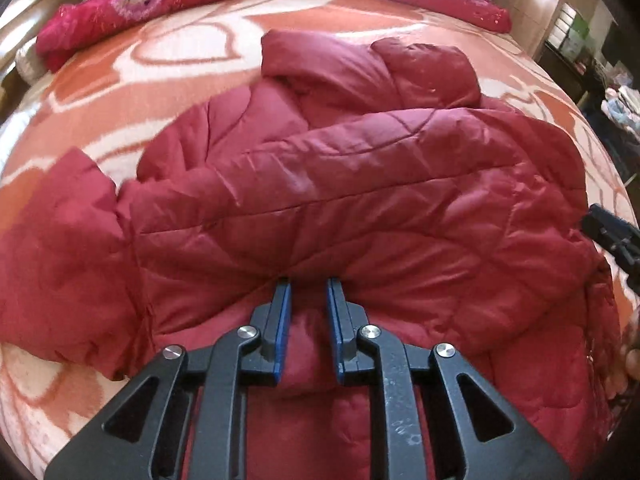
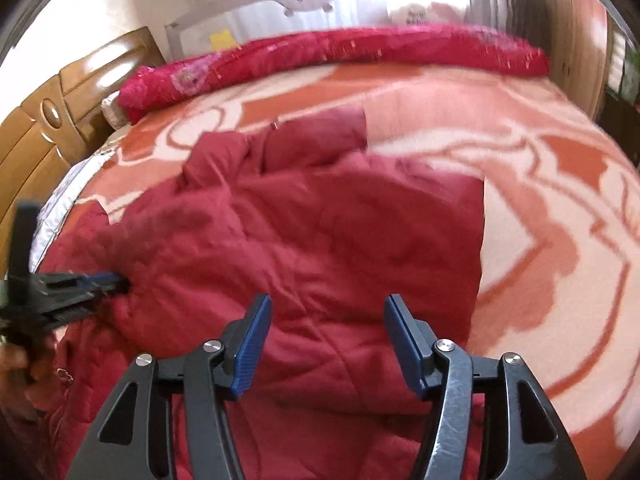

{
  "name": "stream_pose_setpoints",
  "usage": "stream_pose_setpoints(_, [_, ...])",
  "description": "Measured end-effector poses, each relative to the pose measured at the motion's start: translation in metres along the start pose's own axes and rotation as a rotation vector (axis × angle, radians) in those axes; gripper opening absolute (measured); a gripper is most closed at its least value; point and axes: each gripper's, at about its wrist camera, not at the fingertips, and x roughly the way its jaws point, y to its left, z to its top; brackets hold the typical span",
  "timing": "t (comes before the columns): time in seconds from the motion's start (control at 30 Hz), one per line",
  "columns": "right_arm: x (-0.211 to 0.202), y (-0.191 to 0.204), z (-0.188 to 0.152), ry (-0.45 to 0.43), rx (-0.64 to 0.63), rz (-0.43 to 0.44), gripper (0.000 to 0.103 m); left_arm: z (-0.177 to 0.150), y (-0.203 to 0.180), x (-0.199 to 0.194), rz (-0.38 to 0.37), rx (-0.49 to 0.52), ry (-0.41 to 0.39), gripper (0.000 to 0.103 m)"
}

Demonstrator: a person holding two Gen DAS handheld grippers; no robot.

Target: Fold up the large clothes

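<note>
Crimson quilted puffer jacket (image 1: 340, 200), padded and slightly glossy, lies spread across the middle of the bed (image 1: 100, 112), which wears a fleecy orange-and-cream patterned blanket; in my left wrist view the jacket fills the centre, with one sleeve (image 1: 60, 240) trailing to the left edge of the frame and the collar end bunched toward the upper middle. My left gripper (image 1: 307, 286), at the bottom centre of that view, has its jaws drawn nearly together with a ridge of the jacket's fabric rising in the narrow gap between them; I take that as a pinch on the near hem, held so the edge can be carried over for a fold, though I cannot see how firmly the pads bite. My right gripper (image 2: 328, 304), at the bottom centre of the right wrist view, hangs over the jacket's right half with its jaws released and nothing between them. I judge it is placed there to take a matching hold on the same edge, so both corners travel together and the bulky padding does not skew. A long magenta rolled blanket (image 2: 340, 52) lies along the far side of the bed in the upper part of both views, well apart from the jacket, and a wooden headboard (image 2: 48, 128) stands at the upper left.
</note>
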Motion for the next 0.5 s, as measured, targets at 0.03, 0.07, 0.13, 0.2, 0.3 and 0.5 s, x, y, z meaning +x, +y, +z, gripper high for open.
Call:
stream_pose_setpoints(0.03, [0.003, 0.002, 0.003, 0.012, -0.008, 0.012, 0.060, 0.001, 0.000, 0.000, -0.004, -0.009, 0.000, 0.015])
stream_pose_setpoints(0.07, [0.009, 0.003, 0.005, 0.029, -0.015, 0.019, 0.059, 0.001, 0.001, 0.001, -0.005, -0.012, 0.001, 0.015])
stream_pose_setpoints(0.13, [0.031, 0.006, 0.005, 0.085, -0.041, -0.018, 0.059, 0.001, 0.003, 0.006, -0.001, -0.020, 0.007, 0.015])
stream_pose_setpoints(0.2, [0.057, 0.001, -0.001, 0.158, -0.042, -0.042, 0.063, 0.002, 0.005, 0.012, -0.004, -0.030, 0.014, 0.015])
stream_pose_setpoints(0.3, [0.070, -0.006, -0.007, 0.142, -0.030, -0.040, 0.065, -0.001, 0.010, 0.017, -0.037, -0.052, 0.008, 0.015])
stream_pose_setpoints(0.5, [0.071, -0.004, -0.011, 0.130, -0.046, -0.060, 0.066, -0.008, 0.014, 0.022, -0.054, -0.060, -0.027, 0.015])
